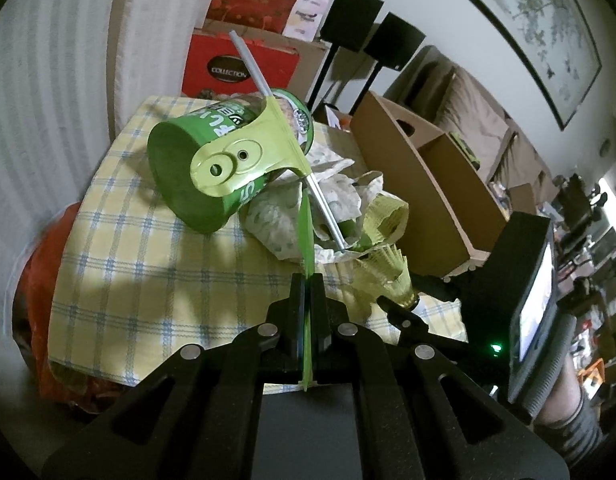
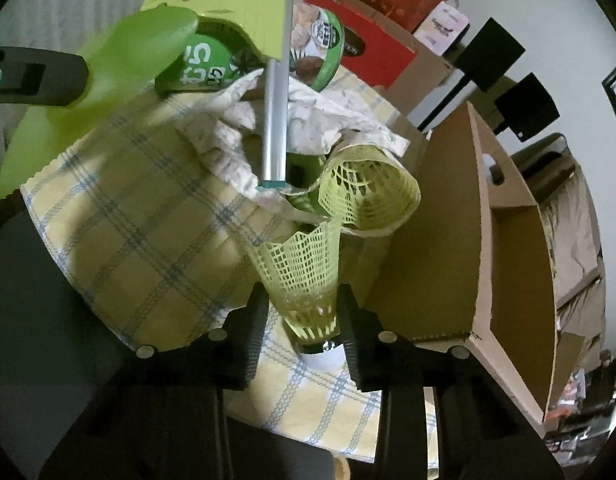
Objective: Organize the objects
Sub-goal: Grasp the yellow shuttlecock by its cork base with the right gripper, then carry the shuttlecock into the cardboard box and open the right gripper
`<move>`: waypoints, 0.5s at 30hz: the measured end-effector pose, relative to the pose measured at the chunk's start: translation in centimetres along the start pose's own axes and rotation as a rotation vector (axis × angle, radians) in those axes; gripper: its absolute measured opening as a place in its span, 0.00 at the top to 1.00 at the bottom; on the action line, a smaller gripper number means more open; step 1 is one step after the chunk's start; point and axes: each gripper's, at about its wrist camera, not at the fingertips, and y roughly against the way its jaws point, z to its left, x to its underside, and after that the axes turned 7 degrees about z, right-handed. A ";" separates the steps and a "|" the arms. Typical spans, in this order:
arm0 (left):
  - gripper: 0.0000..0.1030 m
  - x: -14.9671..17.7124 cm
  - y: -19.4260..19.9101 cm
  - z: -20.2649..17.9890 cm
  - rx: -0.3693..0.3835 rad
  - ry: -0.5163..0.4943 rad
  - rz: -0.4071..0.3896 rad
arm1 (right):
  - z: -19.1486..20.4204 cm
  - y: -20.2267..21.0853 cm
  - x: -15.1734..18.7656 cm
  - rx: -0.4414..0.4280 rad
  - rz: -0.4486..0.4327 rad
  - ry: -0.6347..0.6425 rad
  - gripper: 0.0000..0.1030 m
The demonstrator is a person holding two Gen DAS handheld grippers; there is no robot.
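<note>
While left tongs [image 1: 306, 280] clench a green tool [image 1: 267, 152], right tongs [image 2: 303, 312] straddle a shuttlecock [image 2: 308, 276].
Only the right view shows two shuttlecocks beside the box [image 2: 440, 216]; pad contact unclear.

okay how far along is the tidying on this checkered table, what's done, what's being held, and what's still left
Done: nothing visibly sorted; I can't see anything placed in the cardboard organizer.
In hand: the left gripper is shut on a green plastic fan. The right gripper straddles a yellow shuttlecock, though contact is unclear.
Left: the tipped green cup, crumpled paper, silver tube and second shuttlecock on the tablecloth.
</note>
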 end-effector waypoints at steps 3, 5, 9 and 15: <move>0.98 -0.1 0.1 -0.3 0.006 -0.005 0.000 | -0.1 0.8 0.2 -0.033 -0.026 -0.018 0.69; 0.98 -0.2 0.3 -0.8 0.010 -0.013 -0.003 | -0.6 1.9 0.2 -0.073 -0.054 -0.042 0.69; 0.98 -0.6 0.8 -1.6 0.020 -0.028 -0.012 | -2.2 4.4 0.3 -0.160 -0.095 -0.110 0.69; 0.98 -1.6 1.1 -3.3 0.039 -0.049 -0.023 | -5.0 7.7 0.9 -0.246 -0.141 -0.221 0.69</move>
